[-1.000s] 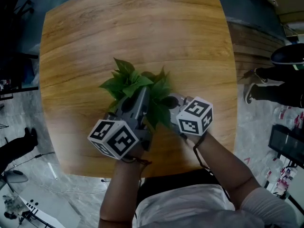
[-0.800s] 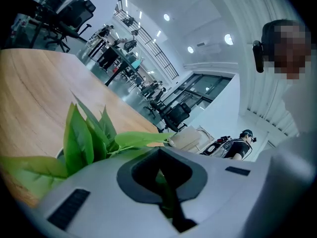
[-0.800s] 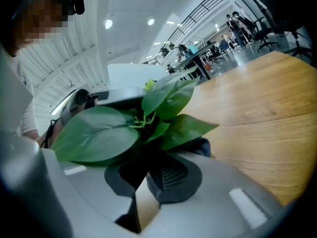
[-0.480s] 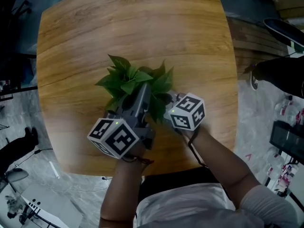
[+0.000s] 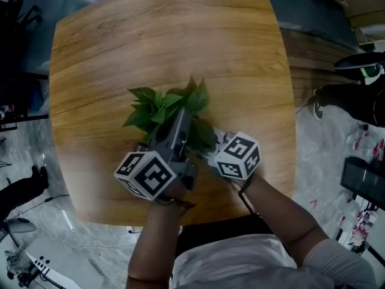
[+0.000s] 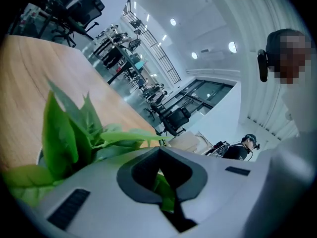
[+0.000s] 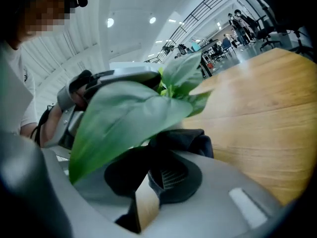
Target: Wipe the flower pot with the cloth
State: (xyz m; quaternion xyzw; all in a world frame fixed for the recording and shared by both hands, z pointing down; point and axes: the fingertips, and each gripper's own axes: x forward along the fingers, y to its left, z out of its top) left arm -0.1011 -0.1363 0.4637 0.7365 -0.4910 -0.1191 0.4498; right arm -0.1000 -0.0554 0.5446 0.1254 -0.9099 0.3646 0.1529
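On the wooden bench (image 5: 180, 35), the potted plant (image 5: 162, 104) has turned under the left tool (image 6: 163, 180), pinched narrowly on a leaf, suggesting the right tool (image 7: 148, 182), clamping the dark cloth (image 7: 185, 140), is wiping round the leaf-hidden pot.

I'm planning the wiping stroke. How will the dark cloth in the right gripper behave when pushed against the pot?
Probably floppy: the cloth bunches in soft folds beyond the right gripper. Likely light, so it should crumple rather than push stiffly. The leaf drooping over it may snag.
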